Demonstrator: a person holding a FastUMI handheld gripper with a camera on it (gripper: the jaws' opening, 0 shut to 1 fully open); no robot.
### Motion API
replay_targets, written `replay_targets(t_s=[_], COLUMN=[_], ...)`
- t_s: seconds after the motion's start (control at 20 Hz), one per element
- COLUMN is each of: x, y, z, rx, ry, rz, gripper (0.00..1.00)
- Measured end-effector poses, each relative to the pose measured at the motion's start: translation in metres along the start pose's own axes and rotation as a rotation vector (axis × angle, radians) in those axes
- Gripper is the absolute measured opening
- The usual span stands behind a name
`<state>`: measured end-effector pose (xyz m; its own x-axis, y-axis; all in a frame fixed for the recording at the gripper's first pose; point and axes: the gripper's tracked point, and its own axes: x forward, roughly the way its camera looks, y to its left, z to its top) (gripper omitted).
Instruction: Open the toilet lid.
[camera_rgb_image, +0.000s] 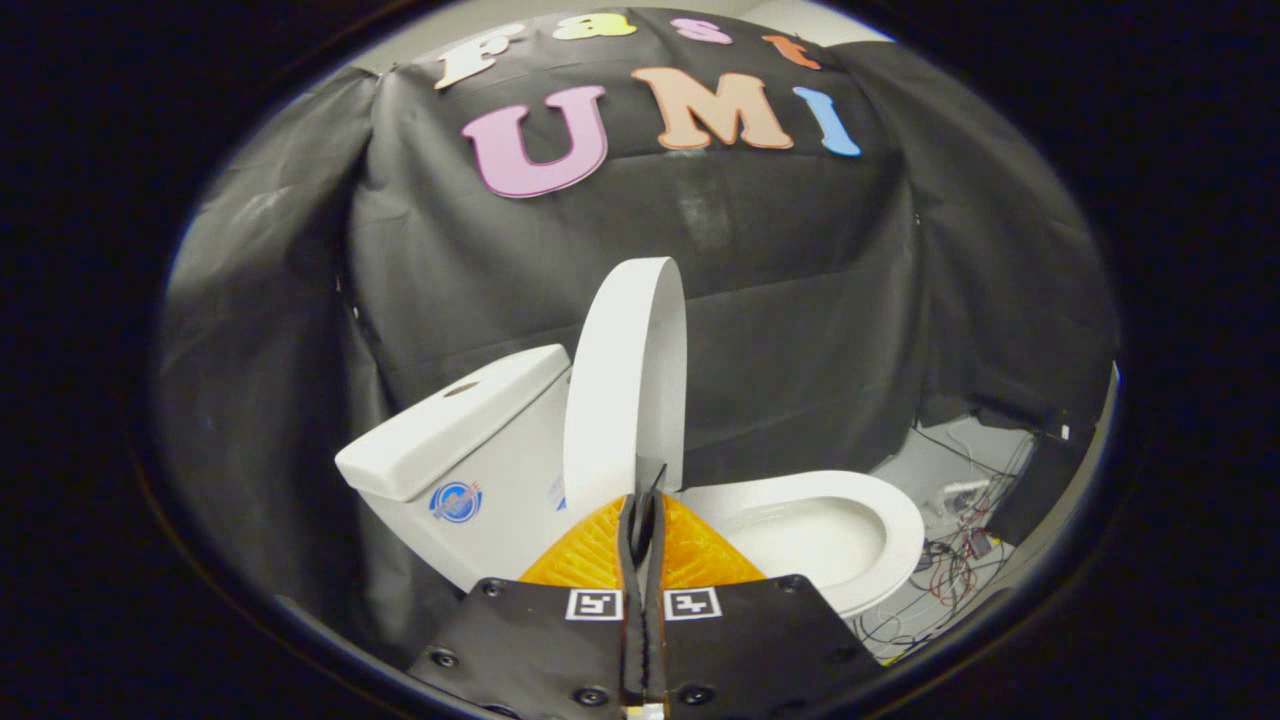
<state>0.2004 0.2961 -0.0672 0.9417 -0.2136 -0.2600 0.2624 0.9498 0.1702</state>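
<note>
The toilet lid (625, 380) stands upright against the tank (450, 430). The gripper (645, 500) is clenched at the lid's lower edge; actual grasp cannot be confirmed. The fingers hide the hinge.

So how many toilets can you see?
1. The toilet stands just beyond the shut gripper, its lid raised upright beside the tank, with cables on the floor past it.

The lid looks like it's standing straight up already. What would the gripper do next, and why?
Probably nudge the lid a little further back toward the tank. The lid stands near upright above the open seat, seemingly not yet leaning on the tank, so it might fall shut. The gripper has its fingers closed together at the lid's lower edge; whether they pinch it is hard to tell.
</note>
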Motion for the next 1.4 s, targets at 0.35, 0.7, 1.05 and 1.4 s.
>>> replay_targets(t_s=[0.35,0.7,1.05,1.4], x=[0.007,0.015,0.018,0.023], y=[0.038,0.074,0.092,0.107], z=[0.003,-0.001,-0.003,-0.003], rx=[-0.021,-0.090,-0.112,-0.139], ry=[-0.001,-0.004,-0.014,-0.020], rz=[0.049,0.068,0.045,0.063], gripper=[0.01,0.01,0.01,0.07])
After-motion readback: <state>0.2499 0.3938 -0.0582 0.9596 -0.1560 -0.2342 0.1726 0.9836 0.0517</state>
